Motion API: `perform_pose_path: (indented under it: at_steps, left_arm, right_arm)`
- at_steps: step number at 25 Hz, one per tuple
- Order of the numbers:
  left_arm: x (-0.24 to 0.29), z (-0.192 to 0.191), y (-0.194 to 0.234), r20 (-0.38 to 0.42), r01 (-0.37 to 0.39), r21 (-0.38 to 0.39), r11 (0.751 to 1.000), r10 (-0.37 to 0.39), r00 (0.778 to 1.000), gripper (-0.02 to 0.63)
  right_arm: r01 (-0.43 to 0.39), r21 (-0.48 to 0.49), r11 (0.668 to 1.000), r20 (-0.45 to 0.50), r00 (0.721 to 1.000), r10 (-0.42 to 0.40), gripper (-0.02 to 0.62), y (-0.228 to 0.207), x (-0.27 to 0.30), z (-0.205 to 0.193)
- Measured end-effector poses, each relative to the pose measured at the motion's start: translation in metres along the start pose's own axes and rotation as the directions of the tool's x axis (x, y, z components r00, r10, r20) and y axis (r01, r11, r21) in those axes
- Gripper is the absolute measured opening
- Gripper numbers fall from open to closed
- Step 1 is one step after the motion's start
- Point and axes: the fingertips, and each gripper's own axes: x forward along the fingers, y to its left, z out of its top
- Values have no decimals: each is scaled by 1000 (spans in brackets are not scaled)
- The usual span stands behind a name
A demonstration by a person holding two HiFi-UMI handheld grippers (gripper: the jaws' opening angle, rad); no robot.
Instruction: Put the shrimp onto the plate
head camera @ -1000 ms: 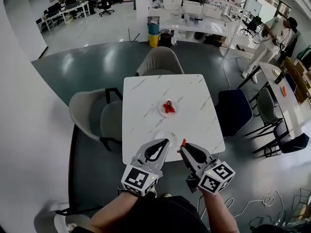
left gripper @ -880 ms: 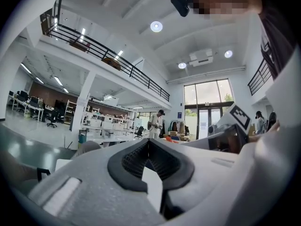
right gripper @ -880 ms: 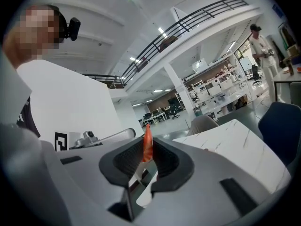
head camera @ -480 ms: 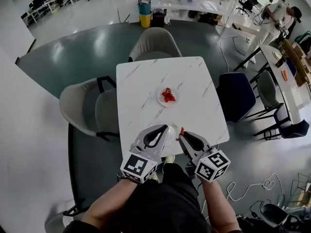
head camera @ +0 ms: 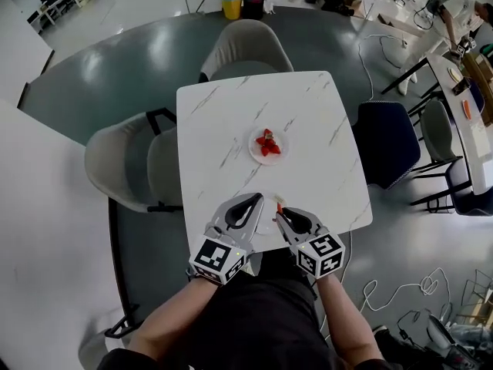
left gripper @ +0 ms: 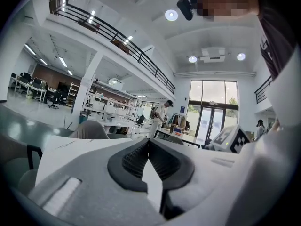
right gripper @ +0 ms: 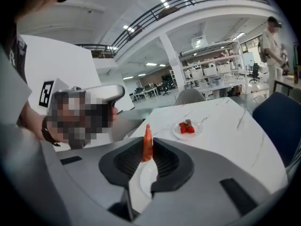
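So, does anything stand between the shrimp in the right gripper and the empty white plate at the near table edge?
Nothing visible does. The right gripper is shut on the shrimp. The right gripper view shows the bare plate just beyond its jaws, with only open air between them.

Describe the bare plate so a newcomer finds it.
Find the white marble table. At its near edge, between the left gripper and right gripper, lies a white plate. Unlike the centre plate holding red food, it is bare.
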Motion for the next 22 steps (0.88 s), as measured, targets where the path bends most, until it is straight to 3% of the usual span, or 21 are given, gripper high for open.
perform_pose_path:
  at_steps: [5, 10, 16, 22]
  left_arm:
    - [13, -27, 21, -28, -24, -31, 999, 23, 999, 8]
    - [20, -52, 35, -56, -35, -28, 999, 33, 998, 8]
    - [25, -67, 41, -68, -21, -22, 1000, 19, 998, 8]
    - [28, -79, 43, -78, -11, -29, 1000, 9, 997, 8]
  right_arm:
    - [-4, -109, 994, -144, 990, -12, 64, -13, 37, -41]
    - [22, -231, 973, -237, 968, -78, 64, -29, 66, -71]
    - [5, -364, 931, -366, 919, -148, 64, -38, 85, -108]
    - [-11, -471, 882, -425, 879, -216, 64, -44, 92, -127]
